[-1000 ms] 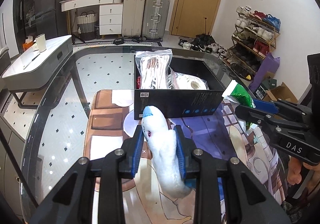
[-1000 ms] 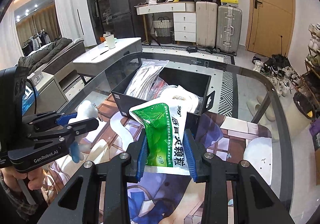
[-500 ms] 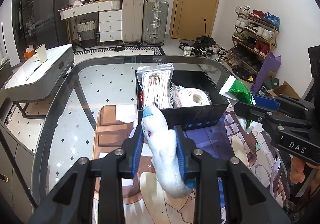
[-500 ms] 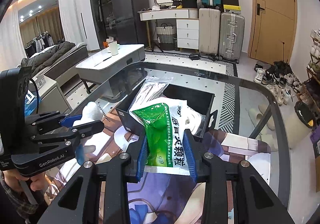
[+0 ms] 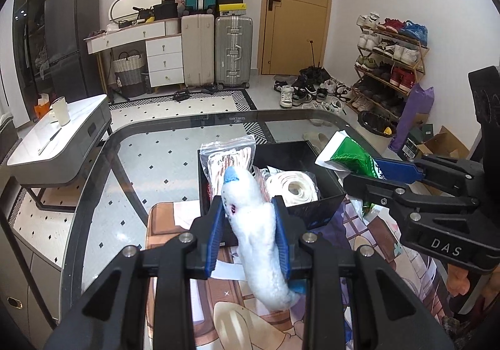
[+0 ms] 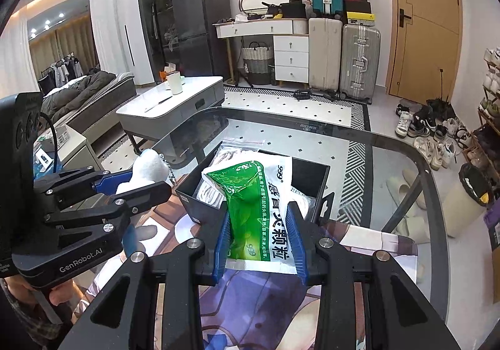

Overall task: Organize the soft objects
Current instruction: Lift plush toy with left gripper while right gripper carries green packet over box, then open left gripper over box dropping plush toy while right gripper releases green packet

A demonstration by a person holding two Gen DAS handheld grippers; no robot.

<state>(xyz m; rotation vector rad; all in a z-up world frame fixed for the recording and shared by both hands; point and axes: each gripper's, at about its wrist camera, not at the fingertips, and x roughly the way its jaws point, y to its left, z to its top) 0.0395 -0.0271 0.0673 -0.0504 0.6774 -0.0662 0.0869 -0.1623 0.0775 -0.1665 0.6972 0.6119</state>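
Observation:
My left gripper (image 5: 248, 226) is shut on a white plush toy (image 5: 253, 225) with a blue tip, held in the air just in front of the black box (image 5: 312, 215). A green and white packet (image 6: 262, 209) stands between the blue pads of my right gripper (image 6: 259, 234), which is shut on it near the box's front wall (image 6: 203, 206). The box holds a clear bag of cords (image 5: 231, 159) and a white coiled roll (image 5: 293, 187). Each gripper shows in the other's view: the right one (image 5: 359, 165) with the packet (image 5: 347, 156), the left one (image 6: 140, 181) with the toy (image 6: 150, 165).
The box stands on a printed mat (image 6: 268, 303) laid on a glass table with a dark curved rim (image 5: 93, 168). Beyond it are a low white table (image 5: 56, 137), suitcases (image 5: 215, 53) and a shoe rack (image 5: 390, 59). A hand (image 6: 59, 296) grips the left handle.
Both grippers have risen with their loads and come closer to the box, so I see further into it. Neither grip has changed.

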